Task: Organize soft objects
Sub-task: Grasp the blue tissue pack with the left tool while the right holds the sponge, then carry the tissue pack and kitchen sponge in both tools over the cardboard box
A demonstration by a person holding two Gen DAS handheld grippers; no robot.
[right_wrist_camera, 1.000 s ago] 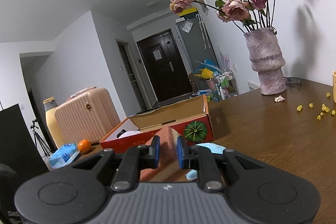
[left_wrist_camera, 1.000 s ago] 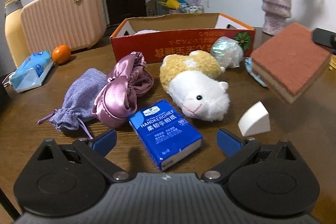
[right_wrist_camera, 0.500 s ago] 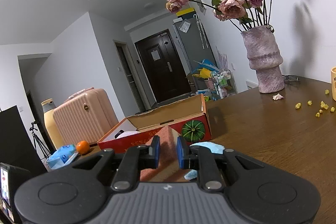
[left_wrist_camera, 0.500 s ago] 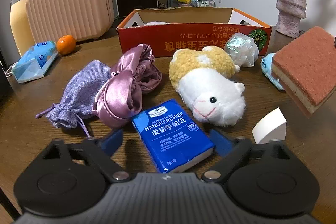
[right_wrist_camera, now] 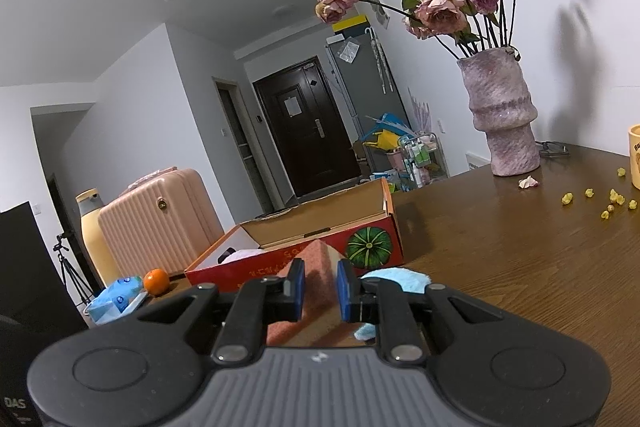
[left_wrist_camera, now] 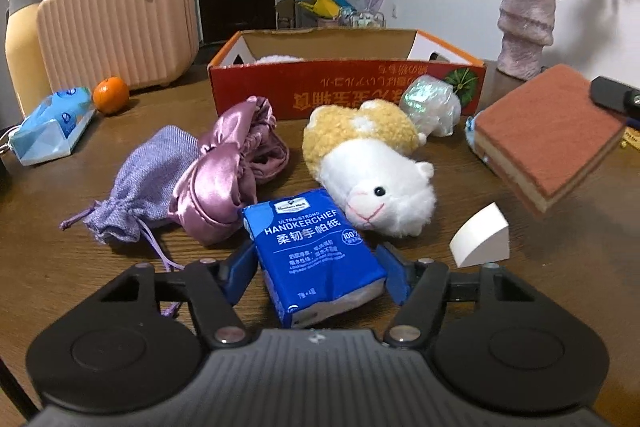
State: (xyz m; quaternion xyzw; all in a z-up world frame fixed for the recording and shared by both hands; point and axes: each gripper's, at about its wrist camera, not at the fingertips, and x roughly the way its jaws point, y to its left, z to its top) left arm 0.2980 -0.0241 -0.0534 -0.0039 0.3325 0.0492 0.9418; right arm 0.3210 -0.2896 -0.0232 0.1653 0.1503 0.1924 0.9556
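Left view: from my left gripper (left_wrist_camera: pixel 318 269), angled down, close over the table (left_wrist_camera: pixel 48 267).
Right view: from my right gripper (right_wrist_camera: pixel 319 289), nearly level, towards the door (right_wrist_camera: pixel 308 123).
Shared: red box (left_wrist_camera: pixel 348 89) (right_wrist_camera: pixel 296 251), pink suitcase (left_wrist_camera: pixel 116 23) (right_wrist_camera: pixel 160 219), vase (left_wrist_camera: pixel 526 27) (right_wrist_camera: pixel 500 115).

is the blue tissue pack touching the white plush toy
Cannot tell. In the left wrist view the tissue pack's far corner overlaps the plush's snout, with no gap visible, but that may be mere overlap.

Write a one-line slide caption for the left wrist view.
Left gripper closing around a blue tissue pack on the table, plush toy beside it.
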